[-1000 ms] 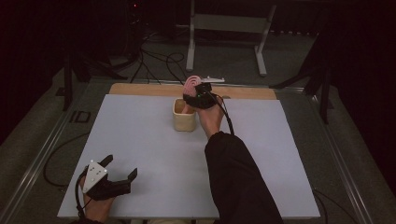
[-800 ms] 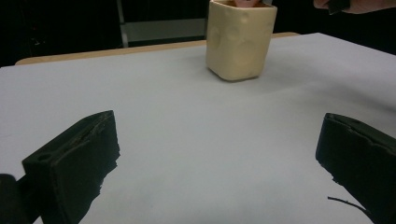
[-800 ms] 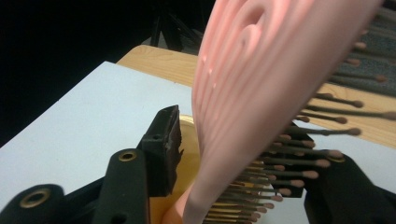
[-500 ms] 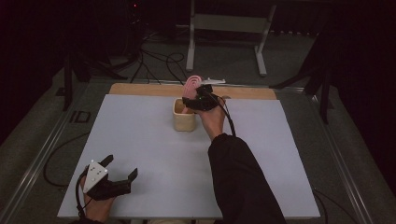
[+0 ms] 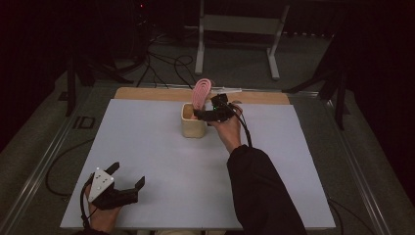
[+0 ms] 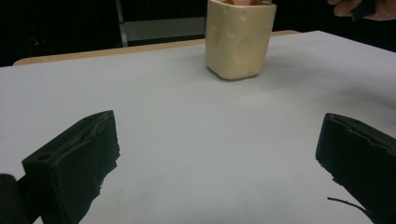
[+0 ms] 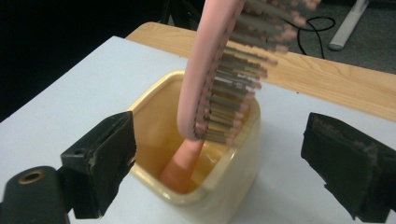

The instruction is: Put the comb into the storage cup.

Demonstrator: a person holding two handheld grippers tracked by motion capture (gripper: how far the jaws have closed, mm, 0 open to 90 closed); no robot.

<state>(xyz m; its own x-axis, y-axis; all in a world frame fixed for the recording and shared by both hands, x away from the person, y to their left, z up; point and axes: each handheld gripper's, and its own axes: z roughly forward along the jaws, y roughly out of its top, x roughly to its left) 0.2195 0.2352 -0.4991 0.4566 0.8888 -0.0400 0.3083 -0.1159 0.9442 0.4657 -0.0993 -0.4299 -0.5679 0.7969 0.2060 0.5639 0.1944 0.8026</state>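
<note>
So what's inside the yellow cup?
A pink hairbrush stands handle-down in the yellow cup, bristled head sticking out above the rim. The cup's wall hides the handle's end.

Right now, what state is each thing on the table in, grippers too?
Brush: standing handle-down in the cup, leaning, not gripped.
Cup: upright on the table, brush inside.
Right gripper: open, jaws just opened, either side of the cup's rim.
Left gripper: open, nothing between its jaws, low over the table's near corner.
</note>
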